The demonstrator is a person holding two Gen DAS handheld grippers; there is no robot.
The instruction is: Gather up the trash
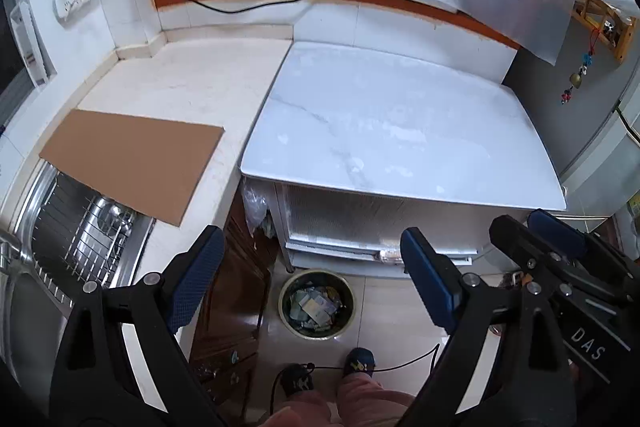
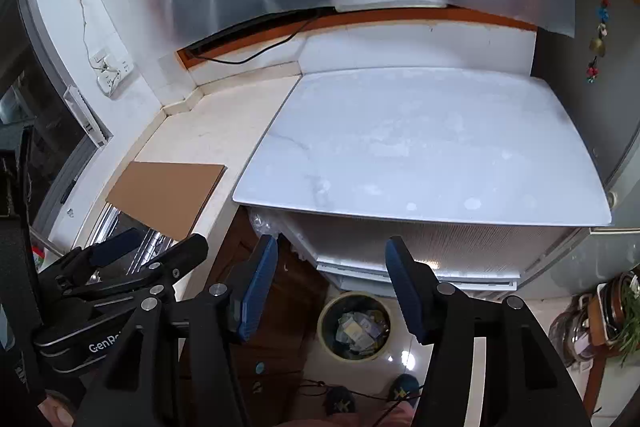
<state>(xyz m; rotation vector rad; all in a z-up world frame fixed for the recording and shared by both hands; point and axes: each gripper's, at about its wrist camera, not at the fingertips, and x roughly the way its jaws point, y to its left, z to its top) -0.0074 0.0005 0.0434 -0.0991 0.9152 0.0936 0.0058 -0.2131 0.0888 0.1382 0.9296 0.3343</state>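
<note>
A round trash bin stands on the tiled floor below the white table, with paper scraps and wrappers inside; it also shows in the right wrist view. My left gripper is open and empty, held high above the bin. My right gripper is open and empty, also above the bin, and shows at the right edge of the left wrist view. The left gripper shows at the lower left of the right wrist view. No loose trash shows on the table top.
A white marble table abuts a cream counter bearing a brown cardboard sheet. A steel sink with a wire rack lies left. A dark wooden cabinet stands below. My feet and a black cable are on the floor.
</note>
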